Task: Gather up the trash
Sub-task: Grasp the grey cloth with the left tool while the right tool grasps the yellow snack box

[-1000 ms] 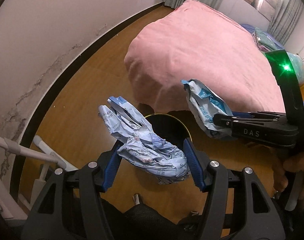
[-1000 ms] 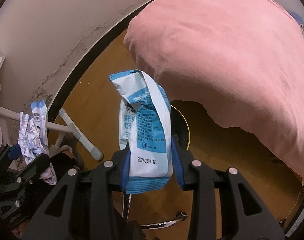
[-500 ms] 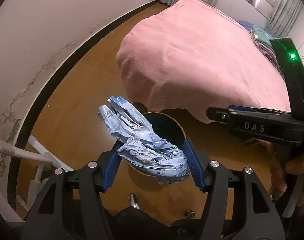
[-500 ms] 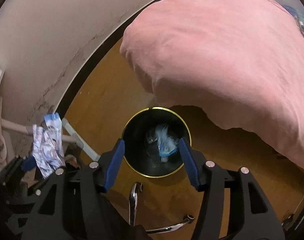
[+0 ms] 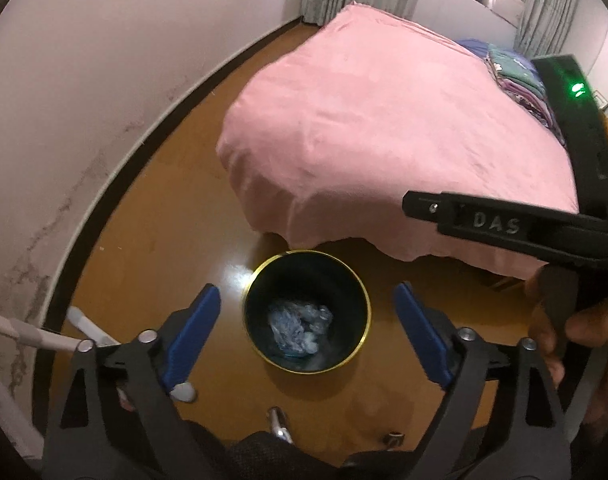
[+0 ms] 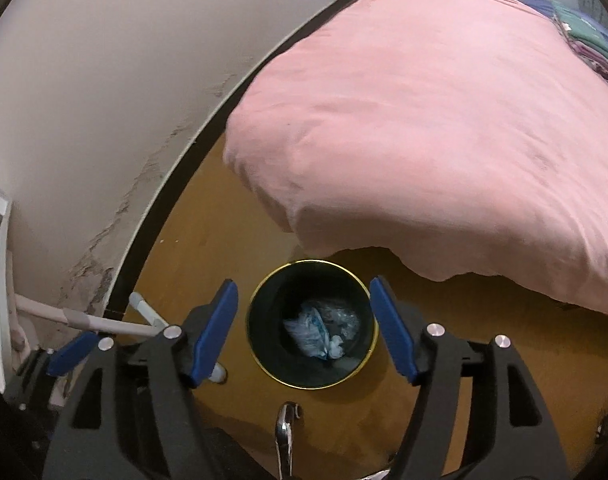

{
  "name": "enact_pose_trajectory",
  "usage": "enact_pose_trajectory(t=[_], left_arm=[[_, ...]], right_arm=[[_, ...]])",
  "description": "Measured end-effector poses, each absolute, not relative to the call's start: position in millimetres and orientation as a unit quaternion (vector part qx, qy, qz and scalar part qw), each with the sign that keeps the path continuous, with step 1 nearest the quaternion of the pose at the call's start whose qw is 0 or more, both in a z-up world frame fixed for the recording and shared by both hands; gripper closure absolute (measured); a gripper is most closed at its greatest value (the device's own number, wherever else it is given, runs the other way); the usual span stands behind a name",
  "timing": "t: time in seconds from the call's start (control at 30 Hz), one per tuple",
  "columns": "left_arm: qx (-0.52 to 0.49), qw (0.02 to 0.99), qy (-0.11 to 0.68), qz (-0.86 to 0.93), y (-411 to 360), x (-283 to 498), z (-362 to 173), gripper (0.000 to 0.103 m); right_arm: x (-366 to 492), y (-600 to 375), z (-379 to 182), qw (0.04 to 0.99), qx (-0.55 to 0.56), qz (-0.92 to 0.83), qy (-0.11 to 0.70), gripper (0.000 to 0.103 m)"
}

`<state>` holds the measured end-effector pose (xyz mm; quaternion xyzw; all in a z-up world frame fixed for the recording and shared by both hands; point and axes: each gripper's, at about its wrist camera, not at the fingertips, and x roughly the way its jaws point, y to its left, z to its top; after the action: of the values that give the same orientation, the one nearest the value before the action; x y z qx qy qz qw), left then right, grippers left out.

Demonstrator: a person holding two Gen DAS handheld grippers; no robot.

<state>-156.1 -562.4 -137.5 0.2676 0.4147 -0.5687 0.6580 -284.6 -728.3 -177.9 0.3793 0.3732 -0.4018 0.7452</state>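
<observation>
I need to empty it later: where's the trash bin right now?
In both wrist views the trash bin stands on the wooden floor, just off the pink bed's near corner.

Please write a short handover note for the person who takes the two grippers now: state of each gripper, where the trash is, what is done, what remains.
Left gripper: jaws opening, nothing between them, above the bin.
Right gripper: jaws opening, also empty, above the bin.
Trash: crumpled blue-white wrappers lie at the bottom of the black bin, which stands on the wooden floor beside the pink bed.
Done: wrappers are binned.
Left: no other trash shows in these views; look around the room.
</observation>
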Motion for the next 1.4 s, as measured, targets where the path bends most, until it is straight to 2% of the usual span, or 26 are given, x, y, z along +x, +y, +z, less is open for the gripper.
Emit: enact_pose_trajectory(t=[0.1,0.27,0.37,0.5,0.73,0.9,1.13,1.23,1.33,1.4], left_arm=[[0.252,0.674,0.419,-0.554,-540.0,-142.5,-115.1,0.011],[0.222,0.699,0.435,-0.523,-472.2,-105.1,-61.3,0.011],[0.189,0.736,0.408,-0.506,-414.0,-83.1,-17.8,0.008],[0.164,0.791,0.380,-0.450,-329.8,-47.0,17.6,0.007],[0.091,0.865,0.414,-0.270,-140.9,31.1,12.2,0.007],[0.035,0.885,0.430,-0.173,-4.5,46.2,0.2,0.007],[-0.017,0.884,0.452,-0.119,80.6,49.7,-21.0,0.007],[-0.014,0.886,0.449,-0.116,88.4,53.4,-19.4,0.007],[0.003,0.891,0.439,-0.111,94.0,57.1,-14.1,0.007],[0.015,0.894,0.435,-0.105,95.2,71.4,-14.6,0.007]], right_arm=[[-274.0,-716.4,-169.7,0.757,0.362,-0.387,0.381,0.028],[-241.3,-678.2,-134.0,0.796,0.318,-0.336,0.391,0.028],[-211.6,-635.8,-93.0,0.837,0.272,-0.294,0.372,0.022],[-148.3,-560.6,-51.8,0.882,0.205,-0.205,0.371,0.021],[-21.9,-418.5,-20.7,0.914,0.102,-0.024,0.392,0.021],[46.0,-300.6,-17.4,0.905,0.014,0.110,0.412,0.021],[85.5,-164.6,-29.6,0.870,-0.111,0.237,0.417,0.021],[95.7,-136.3,-39.0,0.855,-0.160,0.253,0.422,0.028],[102.5,-122.1,-50.0,0.840,-0.199,0.263,0.431,0.043],[105.0,-118.1,-57.1,0.832,-0.216,0.272,0.432,0.070]])
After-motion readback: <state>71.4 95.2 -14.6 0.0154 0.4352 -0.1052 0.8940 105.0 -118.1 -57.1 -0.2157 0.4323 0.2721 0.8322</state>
